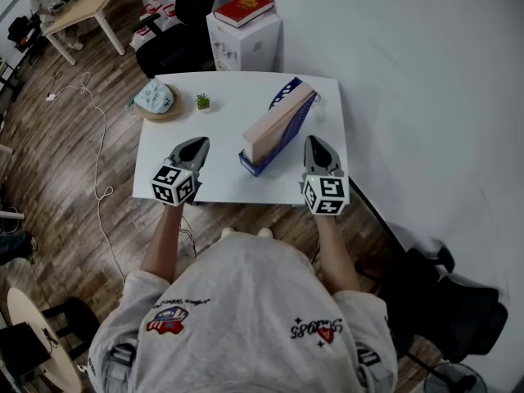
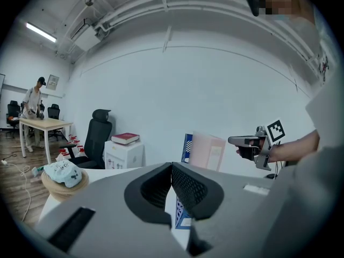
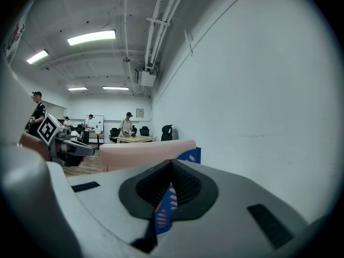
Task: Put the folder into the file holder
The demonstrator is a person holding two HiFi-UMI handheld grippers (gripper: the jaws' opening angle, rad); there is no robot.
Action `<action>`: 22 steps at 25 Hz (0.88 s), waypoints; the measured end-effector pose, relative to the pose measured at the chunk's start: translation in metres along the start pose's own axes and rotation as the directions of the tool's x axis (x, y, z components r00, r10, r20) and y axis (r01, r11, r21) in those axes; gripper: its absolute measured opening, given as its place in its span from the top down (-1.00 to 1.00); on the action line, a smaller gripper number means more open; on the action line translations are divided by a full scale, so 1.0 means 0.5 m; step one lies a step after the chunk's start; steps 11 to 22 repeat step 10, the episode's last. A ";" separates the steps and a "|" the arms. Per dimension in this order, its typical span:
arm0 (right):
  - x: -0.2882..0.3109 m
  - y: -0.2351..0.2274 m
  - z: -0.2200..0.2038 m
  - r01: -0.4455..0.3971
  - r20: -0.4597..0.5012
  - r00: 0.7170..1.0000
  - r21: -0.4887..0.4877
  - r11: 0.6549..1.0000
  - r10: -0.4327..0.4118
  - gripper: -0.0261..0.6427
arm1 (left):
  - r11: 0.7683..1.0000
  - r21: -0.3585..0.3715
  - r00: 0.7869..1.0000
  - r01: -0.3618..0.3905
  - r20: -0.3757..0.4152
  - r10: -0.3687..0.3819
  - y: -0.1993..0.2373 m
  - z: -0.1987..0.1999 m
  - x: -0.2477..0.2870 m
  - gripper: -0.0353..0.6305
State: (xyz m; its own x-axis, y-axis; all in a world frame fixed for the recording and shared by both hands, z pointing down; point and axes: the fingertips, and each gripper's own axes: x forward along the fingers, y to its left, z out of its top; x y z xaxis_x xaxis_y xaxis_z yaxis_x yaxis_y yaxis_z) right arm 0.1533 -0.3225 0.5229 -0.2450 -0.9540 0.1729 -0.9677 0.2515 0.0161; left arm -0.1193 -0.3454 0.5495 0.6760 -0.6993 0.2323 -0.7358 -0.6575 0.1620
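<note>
While both grippers hung over the near edge of the table (image 1: 229,88), the stock stood thus:
Folder (image 1: 278,125): pale pink, upright on its long edge inside the file holder, top edge proud of it.
File holder (image 1: 255,164): blue, mid-table, between the grippers.
Left gripper (image 1: 195,147): jaws together, empty, well left of the holder.
Right gripper (image 1: 318,144): jaws together, empty, just right of the holder.
Handling, judged: folder probably light, smooth, bendy across its face; best pinched mid-way along the exposed top edge.
Task, judged: folder looked already housed.
</note>
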 end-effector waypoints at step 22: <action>-0.005 0.004 0.000 0.000 -0.005 1.000 -0.003 1.000 0.000 0.95 | 1.000 0.003 1.000 -0.004 0.017 0.004 -0.001 0.010 -0.007 0.88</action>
